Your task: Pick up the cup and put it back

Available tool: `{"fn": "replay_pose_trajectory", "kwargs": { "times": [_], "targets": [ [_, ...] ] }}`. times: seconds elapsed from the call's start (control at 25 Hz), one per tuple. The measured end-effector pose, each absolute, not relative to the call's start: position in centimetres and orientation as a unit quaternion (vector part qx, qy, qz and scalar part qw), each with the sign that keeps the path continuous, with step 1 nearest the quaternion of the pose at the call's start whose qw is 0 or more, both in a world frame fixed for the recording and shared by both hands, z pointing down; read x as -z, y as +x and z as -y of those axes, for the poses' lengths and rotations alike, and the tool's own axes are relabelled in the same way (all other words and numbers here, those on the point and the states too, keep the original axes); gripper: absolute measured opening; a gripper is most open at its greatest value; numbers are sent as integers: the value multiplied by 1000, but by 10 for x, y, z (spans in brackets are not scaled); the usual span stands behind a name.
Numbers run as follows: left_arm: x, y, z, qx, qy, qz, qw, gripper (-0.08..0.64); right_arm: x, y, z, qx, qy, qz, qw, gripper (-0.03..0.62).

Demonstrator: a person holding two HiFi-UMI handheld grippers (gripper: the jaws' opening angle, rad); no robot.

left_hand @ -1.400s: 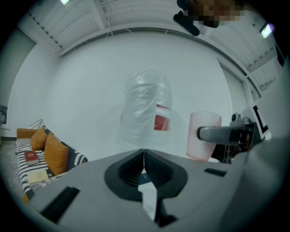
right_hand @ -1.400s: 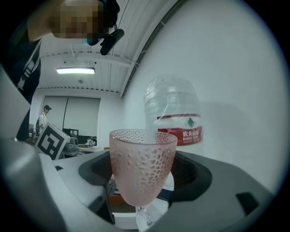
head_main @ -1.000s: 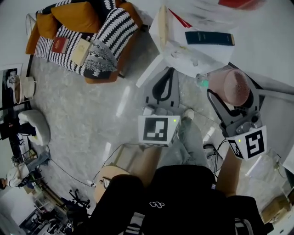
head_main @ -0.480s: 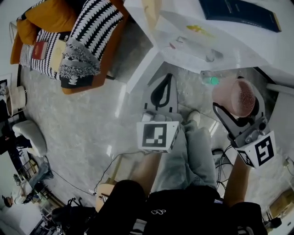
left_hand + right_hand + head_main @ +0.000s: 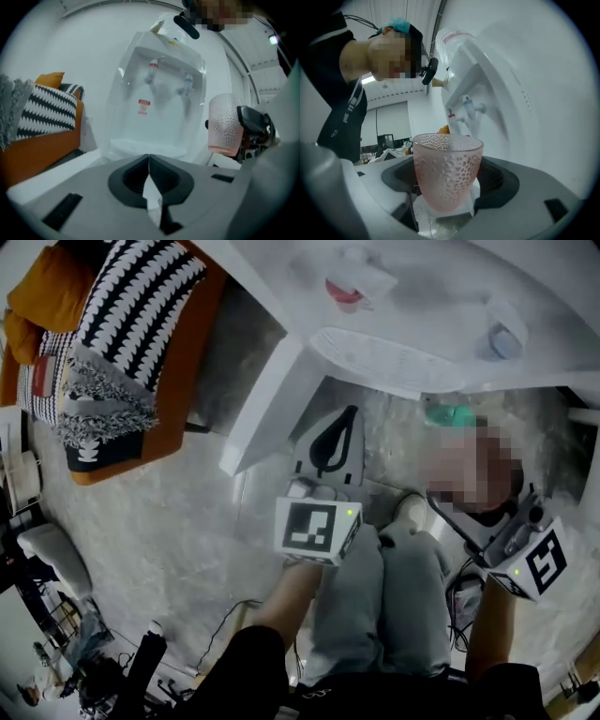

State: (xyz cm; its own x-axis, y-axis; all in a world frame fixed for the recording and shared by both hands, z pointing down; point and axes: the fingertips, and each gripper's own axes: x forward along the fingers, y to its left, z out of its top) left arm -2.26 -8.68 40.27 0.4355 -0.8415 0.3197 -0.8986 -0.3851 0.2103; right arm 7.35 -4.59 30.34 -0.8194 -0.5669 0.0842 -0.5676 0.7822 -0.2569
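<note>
A pink dimpled glass cup (image 5: 447, 168) stands upright between the jaws of my right gripper (image 5: 449, 190), which is shut on its lower half. In the left gripper view the same cup (image 5: 226, 123) hangs at the right, held from behind by the right gripper (image 5: 255, 127). In the head view a mosaic patch lies over the cup; the right gripper's marker cube (image 5: 534, 563) shows below it. My left gripper (image 5: 335, 432) points forward at the middle, its jaws (image 5: 149, 161) shut with nothing in them.
A white water dispenser (image 5: 161, 89) stands straight ahead, with a red tap (image 5: 342, 289) and a blue tap (image 5: 503, 326) over its drip ledge (image 5: 394, 357). An orange armchair with a striped cushion (image 5: 122, 343) is at the left. Cables lie on the floor.
The view has swung from the table with books to the water dispenser, which now fills the top. Both grippers kept their pose; the cup stays in the right one.
</note>
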Motion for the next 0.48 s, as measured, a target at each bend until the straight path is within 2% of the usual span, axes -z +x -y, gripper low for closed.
{"fn": "replay_pose_trajectory", "kwargs": {
  "times": [0.32, 0.48],
  "targets": [
    [-514, -18, 106, -67, 854, 495, 145, 14, -435, 58, 49, -86, 271, 958, 21, 385],
    [-561, -15, 104, -61, 856, 491, 147, 14, -473, 58, 51, -108, 268, 957, 1, 383]
  ]
}}
